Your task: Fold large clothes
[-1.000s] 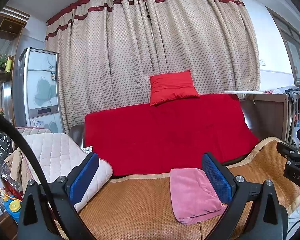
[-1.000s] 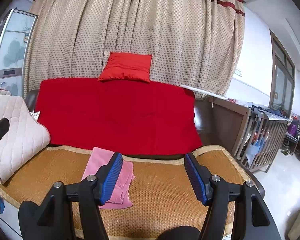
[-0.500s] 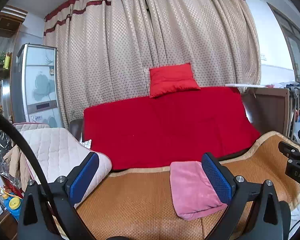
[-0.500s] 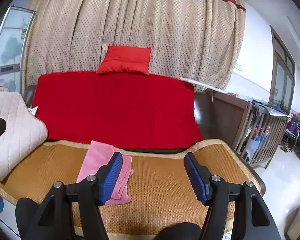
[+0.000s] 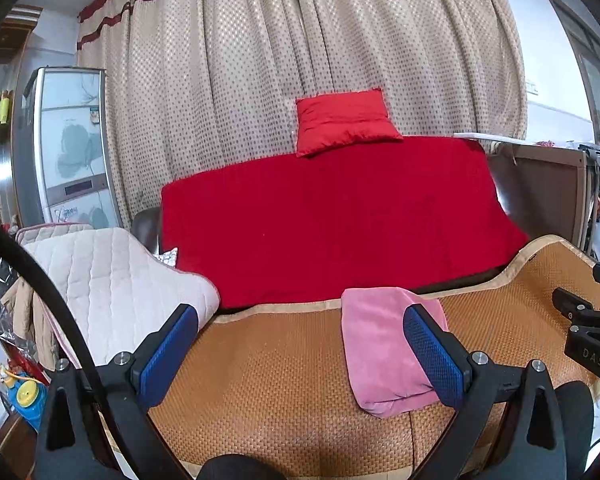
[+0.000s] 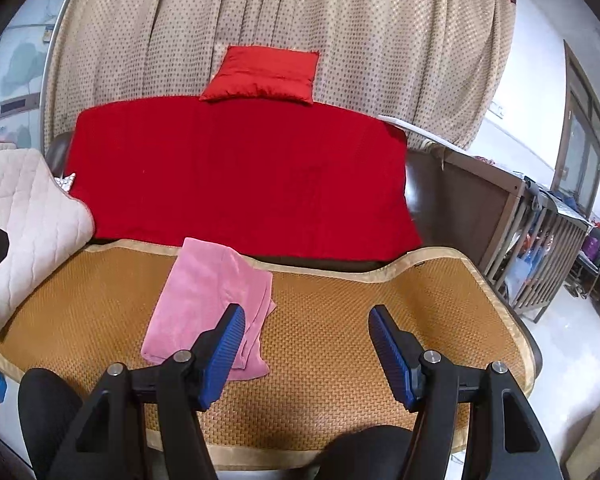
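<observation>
Curtain: beige, dotted, fills the back of both views. Below it a red throw drapes the sofa back, with a small red cushion on top.

Woven rattan seat mat, tan-bordered, covers the seat; this is the work surface. A quilted cream cover lies over the sofa's left arm.

Task item: pink garment, lying on the mat left of centre, far end close to the throw. It looks already folded into a narrow rectangle, with loose layered edges at its right side and near end.

Left gripper: jaws spread wide, nothing between the pads, held above the mat; the right-hand pad overlaps the garment in view only. Right gripper: jaws apart, empty, hovering over bare mat just right of the garment.

Judgement: approach step, no contact yet. To do it well, bring each gripper down on one near corner, catch all layers at the loose edge and not the top ply alone, keep the pads shallow so the mat weave is not pinched, and close both together before lifting.
</observation>
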Available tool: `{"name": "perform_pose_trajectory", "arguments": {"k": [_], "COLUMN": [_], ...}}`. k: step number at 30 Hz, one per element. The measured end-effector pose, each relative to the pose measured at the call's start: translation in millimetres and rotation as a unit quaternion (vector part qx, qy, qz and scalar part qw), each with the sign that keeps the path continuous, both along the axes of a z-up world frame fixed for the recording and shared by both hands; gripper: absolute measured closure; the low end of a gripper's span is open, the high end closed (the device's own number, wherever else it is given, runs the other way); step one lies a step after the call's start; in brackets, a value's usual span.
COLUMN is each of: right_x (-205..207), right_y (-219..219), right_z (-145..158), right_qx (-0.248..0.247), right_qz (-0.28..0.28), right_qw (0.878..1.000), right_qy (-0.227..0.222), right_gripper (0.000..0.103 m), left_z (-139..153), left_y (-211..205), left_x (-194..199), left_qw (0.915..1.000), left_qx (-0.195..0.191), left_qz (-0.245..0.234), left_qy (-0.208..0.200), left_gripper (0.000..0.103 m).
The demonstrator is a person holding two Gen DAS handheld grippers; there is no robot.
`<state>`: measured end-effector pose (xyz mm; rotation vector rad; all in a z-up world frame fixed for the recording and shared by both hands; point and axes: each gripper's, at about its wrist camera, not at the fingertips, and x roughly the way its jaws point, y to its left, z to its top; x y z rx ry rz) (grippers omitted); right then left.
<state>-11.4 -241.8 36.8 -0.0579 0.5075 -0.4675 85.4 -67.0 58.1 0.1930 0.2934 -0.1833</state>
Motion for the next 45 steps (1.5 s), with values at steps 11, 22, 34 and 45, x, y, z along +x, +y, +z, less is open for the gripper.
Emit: {"name": "perform_pose_trajectory", "arguments": {"k": [11, 22, 34, 45], "right_x": [5, 24, 56, 74], "right_y": [11, 20, 21, 0], "right_z": [0, -5, -19, -35], "right_qx": [-0.010, -0.017, -0.002, 0.009], "right_qz": [0.007, 0.012, 0.040, 0.028], "right_qw": [1.000, 1.000, 0.998, 0.998], "right_qy": [0.005, 0.019, 0.038, 0.050], "right_gripper": [0.035, 0.035, 0.035, 0.035], "left_z": [1, -5, -16, -28], "left_y": [4, 5, -1, -22], "left_x": [1, 12, 40, 64], "left_qw": [1.0000, 0.9999, 0.9990, 0.9987], "left_qx": [-0.004, -0.007, 0.003, 0.007], "left_qz": [-0.006, -0.007, 0.023, 0.005], "left_qy": [-0.002, 0.013, 0.038, 0.050], "left_gripper": [0.001, 0.001, 0.001, 0.001]}}
